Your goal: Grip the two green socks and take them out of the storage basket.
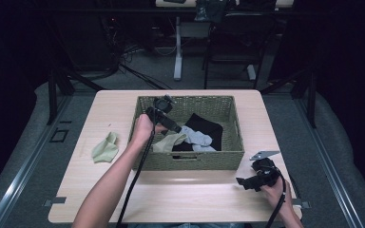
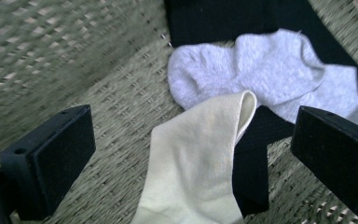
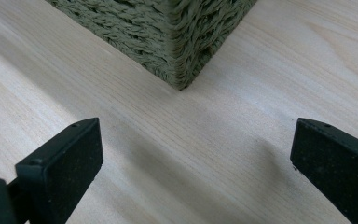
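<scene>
A woven green basket (image 1: 189,159) stands in the middle of the table. Inside lie a pale yellow sock (image 2: 196,168) (image 1: 170,141), a light grey sock (image 2: 261,70) (image 1: 197,136) and a black sock (image 2: 251,179) (image 1: 204,123). My left gripper (image 1: 173,126) (image 2: 191,163) hangs inside the basket, open, its jaws spread either side of the yellow sock without touching it. A second pale green sock (image 1: 105,148) lies on the table left of the basket. My right gripper (image 1: 243,182) (image 3: 196,163) rests low over the table at the front right, open and empty, pointing at the basket's corner (image 3: 182,70).
The light wooden table (image 1: 185,194) has bare room in front of the basket and along its right side. Beyond the far edge stand a chair (image 1: 237,33), a desk leg (image 1: 177,47) and cables on the grey floor.
</scene>
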